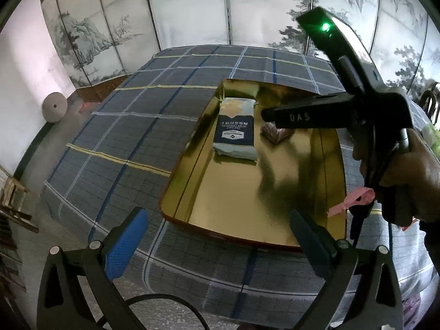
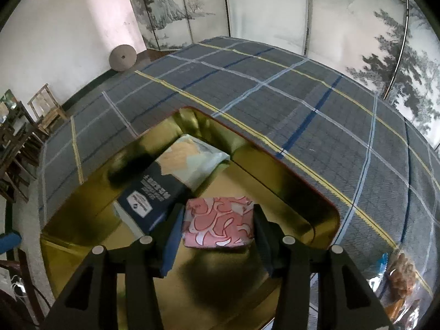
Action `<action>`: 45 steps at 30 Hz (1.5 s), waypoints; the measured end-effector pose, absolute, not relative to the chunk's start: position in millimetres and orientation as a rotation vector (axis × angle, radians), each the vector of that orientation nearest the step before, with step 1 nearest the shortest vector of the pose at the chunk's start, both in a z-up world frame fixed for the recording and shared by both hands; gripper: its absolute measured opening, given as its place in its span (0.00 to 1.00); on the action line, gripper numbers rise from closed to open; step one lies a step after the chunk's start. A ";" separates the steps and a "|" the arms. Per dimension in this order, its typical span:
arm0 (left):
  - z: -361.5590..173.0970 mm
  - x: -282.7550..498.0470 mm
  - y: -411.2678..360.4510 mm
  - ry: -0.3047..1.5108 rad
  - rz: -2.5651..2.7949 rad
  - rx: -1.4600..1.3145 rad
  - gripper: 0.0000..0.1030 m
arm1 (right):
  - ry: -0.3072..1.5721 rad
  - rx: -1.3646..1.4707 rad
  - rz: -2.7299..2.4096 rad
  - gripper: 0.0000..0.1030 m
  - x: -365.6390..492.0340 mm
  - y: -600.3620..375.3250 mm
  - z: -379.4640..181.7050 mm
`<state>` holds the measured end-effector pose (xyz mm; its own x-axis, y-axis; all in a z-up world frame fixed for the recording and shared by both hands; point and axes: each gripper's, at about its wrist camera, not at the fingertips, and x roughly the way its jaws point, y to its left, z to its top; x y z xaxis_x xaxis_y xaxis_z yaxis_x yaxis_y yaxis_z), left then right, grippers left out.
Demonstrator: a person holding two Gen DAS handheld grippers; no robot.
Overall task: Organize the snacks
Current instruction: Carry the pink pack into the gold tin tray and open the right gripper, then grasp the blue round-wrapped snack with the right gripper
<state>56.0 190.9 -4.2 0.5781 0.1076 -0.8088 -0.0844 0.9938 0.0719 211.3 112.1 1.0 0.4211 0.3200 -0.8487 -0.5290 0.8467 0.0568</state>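
While the left wrist view looks down over the gold metal tray on the grey plaid tablecloth, the left gripper stands wide apart and empty at the near rim of the tray, gripping nothing. In the tray lies the pale green and navy snack packet toward its far end, and just beside it the pink patterned snack packet shows only in part, hidden under the black body of the right gripper, which a hand holds from the right. A pink ribbon hangs off that tool.

In the right wrist view, the right gripper is narrowed around the pink patterned snack packet, with 1 finger on each side of it. The packet seems to rest on the tray floor, close beside the pale green and navy snack packet. Whether the pads press it or have just let go I cannot tell.

By my judgement, 2 packets are in the tray, so the job is partly done. This view alone shows a clear bag of orange snacks on the cloth outside the tray, at the right edge, which likely remains to be placed. Only the left view shows the hand and the free left tool.
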 end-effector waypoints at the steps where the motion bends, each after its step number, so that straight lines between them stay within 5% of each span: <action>1: -3.9 55.4 190.6 0.946 0.112 0.026 0.99 | 0.992 -0.224 0.546 0.48 210.3 111.7 3.8; 18: -0.9 52.4 183.5 0.942 0.118 0.055 0.99 | 0.873 -0.122 0.589 0.51 178.4 89.2 40.0; 31: 6.4 54.4 147.5 0.958 0.040 0.091 0.99 | 0.929 -0.136 0.334 0.51 136.8 -109.5 35.3; 45: 2.3 67.3 133.4 0.990 0.052 0.126 0.99 | 1.020 -0.404 0.497 0.56 217.3 -62.0 -0.6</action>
<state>67.3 133.4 2.3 0.5479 0.1010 -0.8305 0.0133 0.9915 0.1294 217.3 -62.0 -0.6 0.4299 0.2032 -0.8797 -0.5678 0.8184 -0.0884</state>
